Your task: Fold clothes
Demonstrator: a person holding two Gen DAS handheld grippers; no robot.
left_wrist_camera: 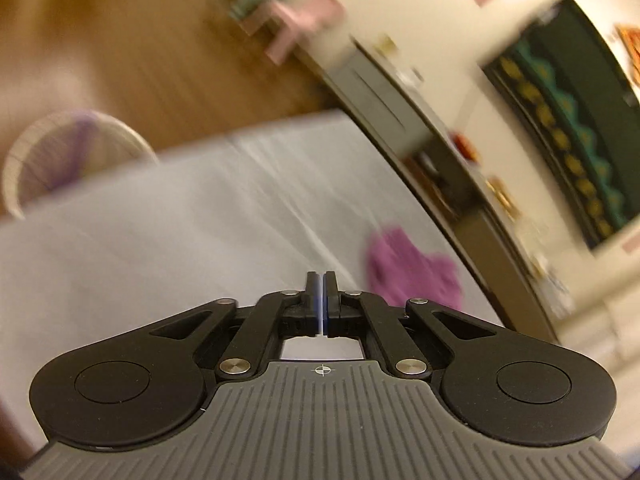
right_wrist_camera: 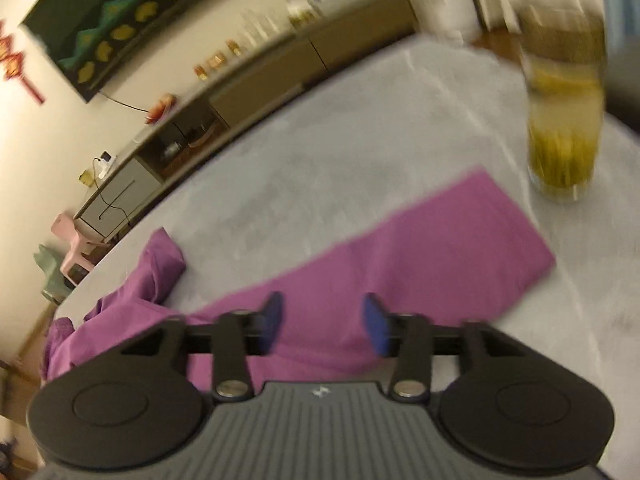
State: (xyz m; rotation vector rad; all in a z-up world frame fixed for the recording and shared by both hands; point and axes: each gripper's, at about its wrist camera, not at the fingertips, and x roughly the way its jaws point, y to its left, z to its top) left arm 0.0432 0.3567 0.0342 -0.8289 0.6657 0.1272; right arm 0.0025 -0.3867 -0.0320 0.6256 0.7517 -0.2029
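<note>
A purple garment (right_wrist_camera: 400,256) lies on the white tablecloth (right_wrist_camera: 320,152) in the right wrist view, one long part stretched flat toward the right, the rest bunched at the left. My right gripper (right_wrist_camera: 324,320) hovers open just above its near edge, nothing between the blue pads. In the left wrist view the same purple garment (left_wrist_camera: 408,272) shows as a blurred heap to the right of my left gripper (left_wrist_camera: 323,300), whose jaws are pressed together with nothing held. The left gripper is above bare tablecloth (left_wrist_camera: 180,248).
A tall glass of yellow-green drink (right_wrist_camera: 564,112) stands on the table at the right, beyond the garment. A white basket (left_wrist_camera: 60,156) with purple cloth sits off the table's left. A low cabinet (right_wrist_camera: 200,120), pink stool (left_wrist_camera: 304,16) and wood floor lie beyond.
</note>
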